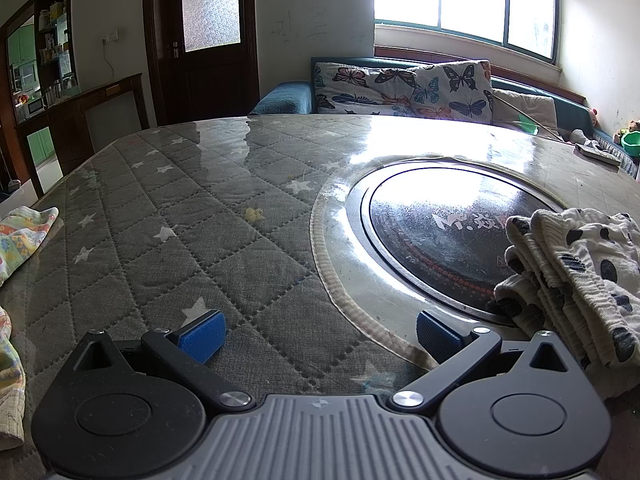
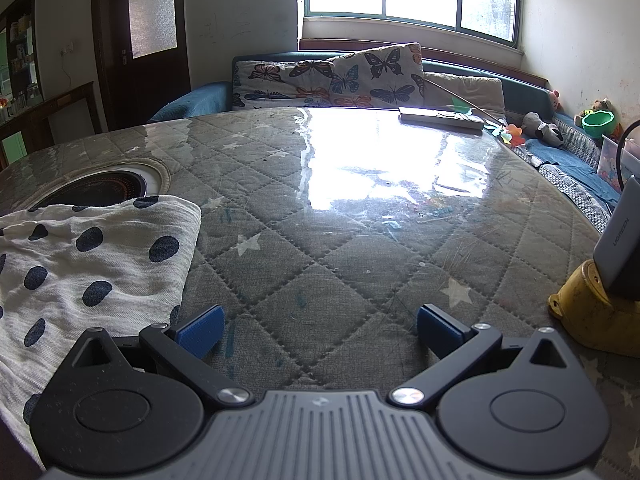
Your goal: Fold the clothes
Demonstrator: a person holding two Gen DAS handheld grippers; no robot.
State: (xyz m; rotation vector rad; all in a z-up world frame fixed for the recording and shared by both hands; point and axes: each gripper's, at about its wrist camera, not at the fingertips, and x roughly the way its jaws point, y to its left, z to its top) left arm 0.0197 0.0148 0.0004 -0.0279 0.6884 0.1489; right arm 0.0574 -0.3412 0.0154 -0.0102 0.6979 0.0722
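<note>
While both grippers are hovering low over the grey quilted star-print table cover (image 2: pixel 320 264), the folded white cotton garment with dark polka dots (image 2: pixel 92 256) is lying at nine o'clock from the right gripper (image 2: pixel 320 332) and three o'clock from the left gripper (image 1: pixel 320 334). Judging by the glossy plastic overlay, the stack could be sliding or unfolding if nudged. Both grippers are pointing level toward twelve o'clock, jaws spread wide, holding nothing.

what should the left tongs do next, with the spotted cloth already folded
Probably swing the left tongs left toward the colourful patterned garment: it lies crumpled at the table's left edge, both tongs are open and empty, and the polka-dot cloth already sits folded.
</note>
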